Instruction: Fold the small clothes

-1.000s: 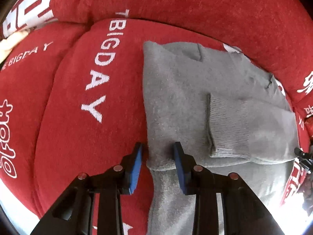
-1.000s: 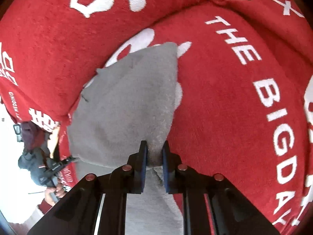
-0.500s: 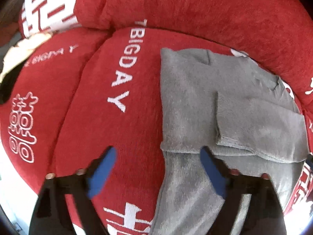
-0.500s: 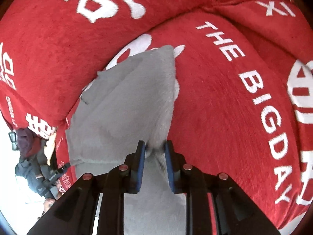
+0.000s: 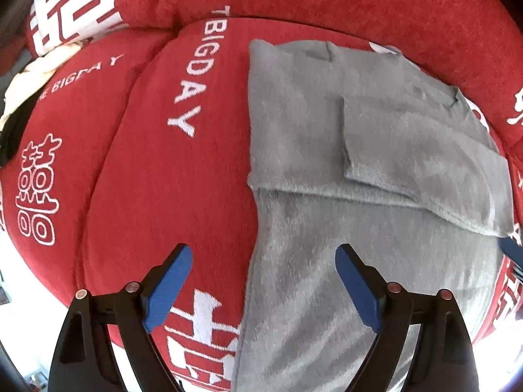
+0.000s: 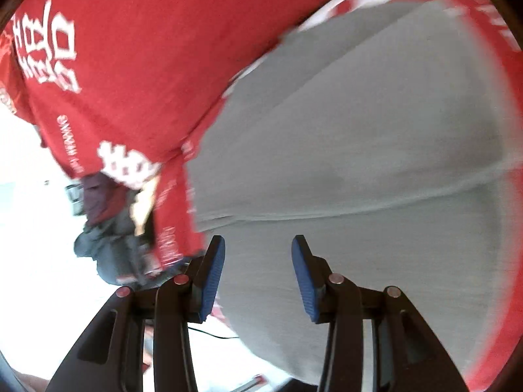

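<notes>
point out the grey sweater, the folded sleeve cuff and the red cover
grey sweater (image 5: 327,277): left wrist view, lower body panel
folded sleeve cuff (image 5: 356,137): left wrist view, ribbed end lying on the sweater
red cover (image 5: 183,196): left wrist view, bare patch left of the sweater

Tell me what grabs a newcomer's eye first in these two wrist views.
The bright red cover with bold white lettering fills most of the left view. On it lies a grey fuzzy garment, partly folded, one flap doubled over toward its upper right. The left claw stands wide open over the garment's left edge, while the right claw is opening over the grey cloth, gripping nothing.
</notes>
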The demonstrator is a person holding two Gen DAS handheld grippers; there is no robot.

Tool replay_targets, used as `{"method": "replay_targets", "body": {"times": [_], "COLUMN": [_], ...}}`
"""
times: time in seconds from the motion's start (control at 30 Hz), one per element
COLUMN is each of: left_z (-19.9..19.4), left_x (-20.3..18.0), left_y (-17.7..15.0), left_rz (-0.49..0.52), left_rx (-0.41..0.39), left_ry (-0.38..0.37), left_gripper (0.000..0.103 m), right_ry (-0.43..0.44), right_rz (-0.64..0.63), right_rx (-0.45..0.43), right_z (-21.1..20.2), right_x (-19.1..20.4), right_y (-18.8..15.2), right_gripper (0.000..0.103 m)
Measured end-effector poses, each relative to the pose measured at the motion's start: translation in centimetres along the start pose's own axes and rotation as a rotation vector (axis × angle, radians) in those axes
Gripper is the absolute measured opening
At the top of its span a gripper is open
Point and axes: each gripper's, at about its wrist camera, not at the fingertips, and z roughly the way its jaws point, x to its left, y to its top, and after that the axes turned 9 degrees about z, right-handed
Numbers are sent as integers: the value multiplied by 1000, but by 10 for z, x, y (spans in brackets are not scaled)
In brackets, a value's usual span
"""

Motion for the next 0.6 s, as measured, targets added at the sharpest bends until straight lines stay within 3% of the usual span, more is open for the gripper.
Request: {"method": "replay_targets", "body": {"times": [0.13, 0.23, 0.4, 0.47, 0.53, 0.6], "left_z": [-6, -10, -13, -13, -12, -12], "left_x": [2, 10, 23, 29, 33, 36], "left_y": [-11, -19, -29, -31, -31, -33], "left_rz": [-4, -28, -48, -61, -72, -77], "left_rx": [-15, -23, -31, -27, -23, -23], "left_ry": [3, -11, -9, -16, -17, -15], "left_gripper": [90, 90, 90, 90, 90, 90], "right_ry": [148, 163, 156, 163, 131, 119], "right_rz": [75, 165, 292, 347, 391, 385], "right_rx": [122, 165, 125, 100, 78, 76], "right_z": [86, 133, 160, 161, 163, 162], "right_x": [31, 32, 20, 15, 9, 10], "right_y": [-2, -3, -2, -1, -1, -1], "right_gripper": [47, 47, 47, 39, 9, 8]}}
